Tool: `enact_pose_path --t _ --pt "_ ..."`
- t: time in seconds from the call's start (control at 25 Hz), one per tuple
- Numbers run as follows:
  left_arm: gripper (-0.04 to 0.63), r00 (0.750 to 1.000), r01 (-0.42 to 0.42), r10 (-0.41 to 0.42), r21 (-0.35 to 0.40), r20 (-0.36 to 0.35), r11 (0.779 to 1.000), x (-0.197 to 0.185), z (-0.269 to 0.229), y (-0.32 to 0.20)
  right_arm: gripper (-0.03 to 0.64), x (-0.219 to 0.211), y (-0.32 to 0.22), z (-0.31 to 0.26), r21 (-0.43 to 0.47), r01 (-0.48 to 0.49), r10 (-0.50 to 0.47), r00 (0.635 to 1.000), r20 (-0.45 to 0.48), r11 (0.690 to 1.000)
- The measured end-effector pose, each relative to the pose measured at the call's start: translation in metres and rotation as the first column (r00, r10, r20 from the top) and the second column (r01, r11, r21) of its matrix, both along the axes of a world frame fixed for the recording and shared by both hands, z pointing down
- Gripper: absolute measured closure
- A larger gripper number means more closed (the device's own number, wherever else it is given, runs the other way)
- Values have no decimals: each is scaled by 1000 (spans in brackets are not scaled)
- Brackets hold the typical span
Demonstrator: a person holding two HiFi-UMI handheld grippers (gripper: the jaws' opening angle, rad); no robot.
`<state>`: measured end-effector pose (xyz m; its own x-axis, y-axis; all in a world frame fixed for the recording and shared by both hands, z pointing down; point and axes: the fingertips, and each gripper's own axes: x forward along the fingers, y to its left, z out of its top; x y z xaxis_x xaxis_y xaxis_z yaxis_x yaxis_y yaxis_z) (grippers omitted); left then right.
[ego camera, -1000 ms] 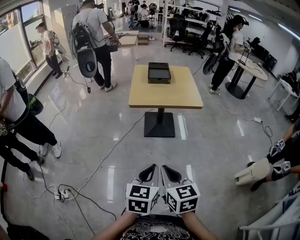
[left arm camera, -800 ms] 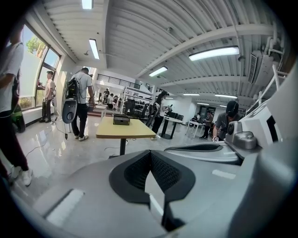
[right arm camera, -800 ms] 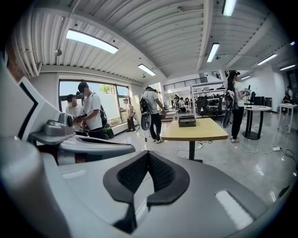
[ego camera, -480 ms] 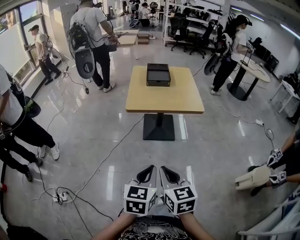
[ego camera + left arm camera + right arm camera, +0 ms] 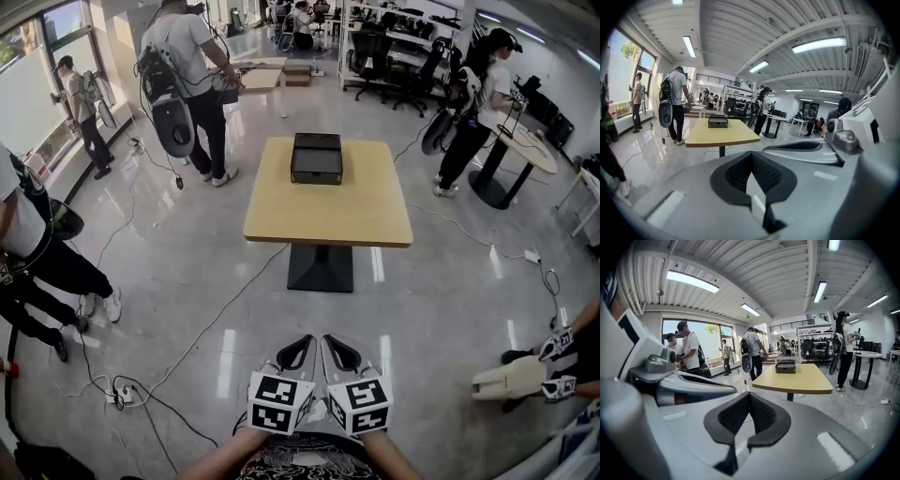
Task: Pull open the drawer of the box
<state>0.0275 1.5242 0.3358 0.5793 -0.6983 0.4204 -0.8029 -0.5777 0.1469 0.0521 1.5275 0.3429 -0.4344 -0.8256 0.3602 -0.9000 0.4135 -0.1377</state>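
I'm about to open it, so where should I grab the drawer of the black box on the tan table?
Probably the near face of the black rectangular box, coming from this side of the tan wooden table: that face is turned toward you. No handle shows from here.

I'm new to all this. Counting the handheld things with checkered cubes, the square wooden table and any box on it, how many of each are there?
Handheld tools: 2, the left tool and the right tool, both shut and empty
Square wooden table: 1
Black box on that table: 1
Total: 4
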Motion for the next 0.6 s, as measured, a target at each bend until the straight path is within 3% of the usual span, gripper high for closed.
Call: enact_pose_path --t 0.32,0.48,0.6 --pt "584 999 33 -33 -27 27 999 186 -11 -174 611 189 -177 -14 -13 29 -29 998 54 999" --pt "583 999 49 -49 -19 -8 999 272 -11 -225 611 272 -225 -10 -8 62 -61 997 57 998" --pt "581 999 44 -44 -16 -8 999 315 -11 -249 611 315 -250 -9 3 64 -64 997 45 998"
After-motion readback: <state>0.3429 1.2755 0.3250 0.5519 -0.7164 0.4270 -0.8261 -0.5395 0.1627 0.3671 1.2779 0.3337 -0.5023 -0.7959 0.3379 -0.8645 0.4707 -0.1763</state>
